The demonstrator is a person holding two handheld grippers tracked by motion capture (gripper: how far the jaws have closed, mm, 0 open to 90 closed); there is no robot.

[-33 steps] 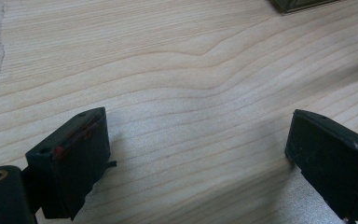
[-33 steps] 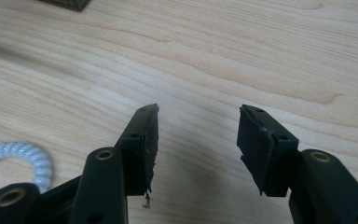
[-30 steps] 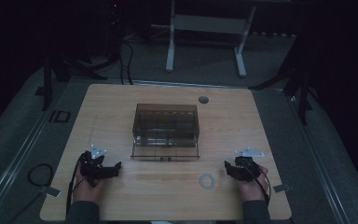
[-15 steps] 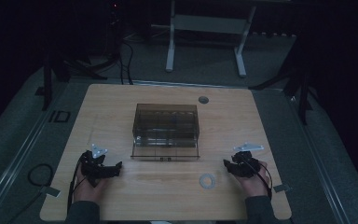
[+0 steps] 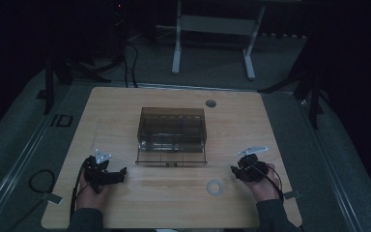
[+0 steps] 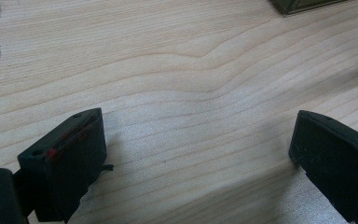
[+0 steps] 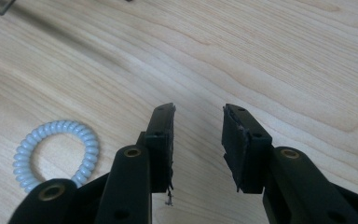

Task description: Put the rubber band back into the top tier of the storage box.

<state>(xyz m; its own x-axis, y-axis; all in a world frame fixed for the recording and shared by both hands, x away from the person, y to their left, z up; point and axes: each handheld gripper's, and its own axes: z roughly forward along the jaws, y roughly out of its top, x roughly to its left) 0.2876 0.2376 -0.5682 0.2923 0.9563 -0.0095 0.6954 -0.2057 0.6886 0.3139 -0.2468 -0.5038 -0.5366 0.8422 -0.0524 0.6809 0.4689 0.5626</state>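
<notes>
A clear smoky plastic box (image 5: 172,133) with inner dividers stands in the middle of the wooden table (image 5: 125,106). In front of it and to its right lies a white spiral coil ring (image 5: 215,186), flat on the wood. My right gripper (image 5: 234,170) rests just right of the ring and points left. Its jaws have just been closing and stand partly apart with nothing between them (image 7: 199,112), the coil ring (image 7: 56,154) lying beside the left jaw. My left gripper (image 5: 121,174) sits at the front left, wide open over bare wood (image 6: 198,121).
A round grommet hole (image 5: 210,103) sits at the table's far side. The box's corner (image 6: 303,4) shows ahead of the left gripper. A white frame stand (image 5: 212,29) and cables lie on the dark floor behind the table.
The right gripper has shifted slightly, its grey plate now a little higher and farther left. The left hand, box and coil ring have kept their places.
</notes>
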